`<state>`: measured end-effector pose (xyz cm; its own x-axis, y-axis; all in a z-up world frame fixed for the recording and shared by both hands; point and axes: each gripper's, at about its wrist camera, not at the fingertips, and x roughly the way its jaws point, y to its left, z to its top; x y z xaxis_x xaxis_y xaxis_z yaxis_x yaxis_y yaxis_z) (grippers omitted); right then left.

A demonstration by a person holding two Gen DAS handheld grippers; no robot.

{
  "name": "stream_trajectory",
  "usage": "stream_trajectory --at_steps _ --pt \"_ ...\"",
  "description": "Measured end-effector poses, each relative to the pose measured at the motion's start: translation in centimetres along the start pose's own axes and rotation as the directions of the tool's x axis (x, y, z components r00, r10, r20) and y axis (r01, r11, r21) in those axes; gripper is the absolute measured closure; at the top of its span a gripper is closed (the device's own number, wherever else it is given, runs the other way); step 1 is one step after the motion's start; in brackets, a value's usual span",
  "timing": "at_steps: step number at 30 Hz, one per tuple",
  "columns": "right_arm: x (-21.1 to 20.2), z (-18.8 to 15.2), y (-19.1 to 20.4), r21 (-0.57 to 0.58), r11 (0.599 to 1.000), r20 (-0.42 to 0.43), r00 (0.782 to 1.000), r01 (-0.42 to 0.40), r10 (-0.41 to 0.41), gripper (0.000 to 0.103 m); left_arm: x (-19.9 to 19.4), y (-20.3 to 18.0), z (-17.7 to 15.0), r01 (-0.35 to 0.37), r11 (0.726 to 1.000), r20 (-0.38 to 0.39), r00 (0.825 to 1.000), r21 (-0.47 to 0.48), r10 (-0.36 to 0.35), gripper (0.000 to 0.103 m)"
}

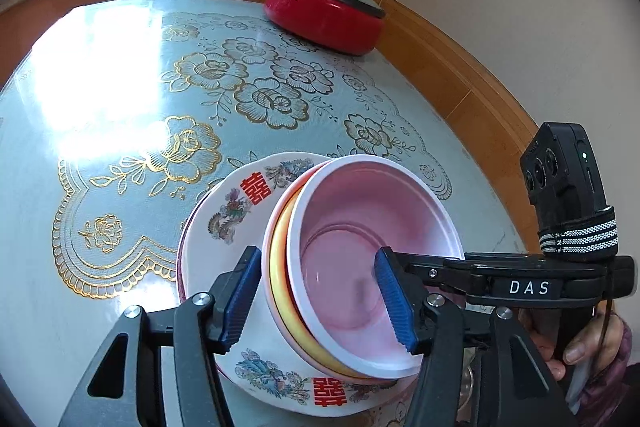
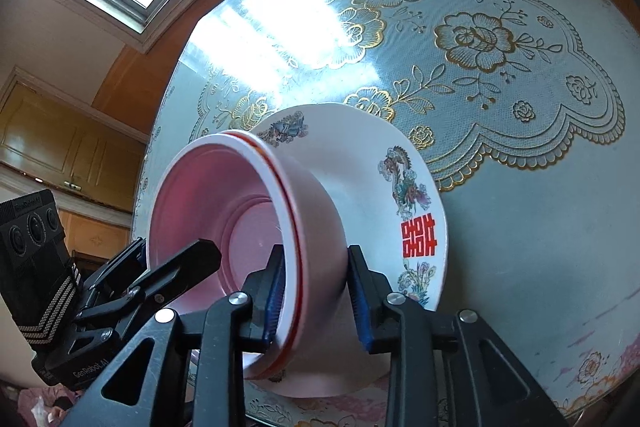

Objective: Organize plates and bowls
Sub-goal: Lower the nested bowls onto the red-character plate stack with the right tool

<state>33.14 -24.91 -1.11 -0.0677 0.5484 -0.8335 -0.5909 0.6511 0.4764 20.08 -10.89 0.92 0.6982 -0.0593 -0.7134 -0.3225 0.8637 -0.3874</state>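
Note:
A pink bowl [image 1: 352,267] is nested inside a bowl with a yellow and red rim [image 1: 280,291]. Both rest, tipped toward the cameras, on a white plate [image 1: 240,207] with red characters and flower prints. My left gripper [image 1: 318,301] straddles the near-left wall of the stack, one blue pad outside the rim and one inside the pink bowl, with a gap, so it is open. In the right wrist view my right gripper [image 2: 318,301] straddles the opposite wall of the bowls [image 2: 320,227], pads beside it, open. The left gripper [image 2: 172,255] shows at the left there.
The plate sits near the front of a round table [image 1: 160,107] covered with a blue-grey cloth with gold flowers. A red pot with a grey lid [image 1: 324,15] stands at the far edge by the wooden wall panelling. A hand [image 1: 576,343] holds the right gripper's handle.

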Motion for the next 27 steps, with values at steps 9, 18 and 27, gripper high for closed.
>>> stream_trajectory --at_steps 9,18,27 --pt "-0.4 0.2 -0.4 -0.027 0.999 -0.005 1.0 -0.029 0.029 0.067 -0.9 0.4 -0.1 -0.06 0.997 0.049 0.997 -0.05 0.062 0.043" --pt "-0.6 0.1 -0.2 -0.031 0.999 0.023 0.999 -0.037 0.038 0.067 -0.7 0.6 -0.4 -0.077 0.996 0.038 0.996 -0.046 0.078 0.044" --pt "-1.3 -0.6 0.5 0.088 0.994 0.164 0.985 -0.068 0.053 0.062 -1.0 0.6 0.1 -0.042 0.998 0.031 0.999 0.051 0.041 0.044"
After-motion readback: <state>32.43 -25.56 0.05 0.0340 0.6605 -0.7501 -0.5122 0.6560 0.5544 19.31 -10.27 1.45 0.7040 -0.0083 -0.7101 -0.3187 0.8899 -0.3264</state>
